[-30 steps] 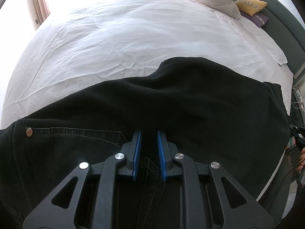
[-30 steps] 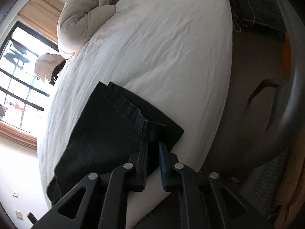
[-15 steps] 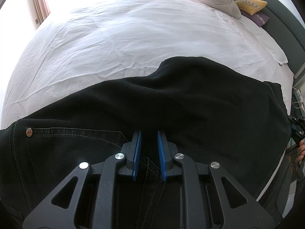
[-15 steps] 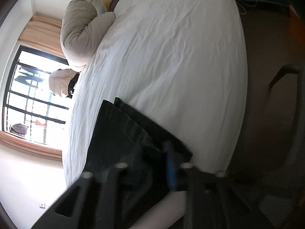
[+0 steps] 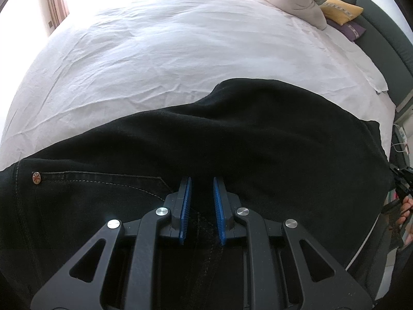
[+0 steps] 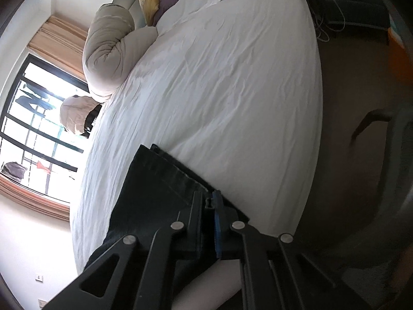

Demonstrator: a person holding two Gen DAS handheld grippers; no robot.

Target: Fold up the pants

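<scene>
Pants: the black pants (image 5: 232, 142) lie spread across the near edge of your bed (image 5: 167, 51).
Left claw (image 5: 201, 206): your blue pads stand parted over the waist seam, gripping nothing.
Right claw (image 6: 207, 206): you have it pinched shut on the pants (image 6: 155, 193) hem corner.

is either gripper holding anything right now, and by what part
The right gripper is shut on the pants at the leg hem; the left gripper is open over them.
</scene>
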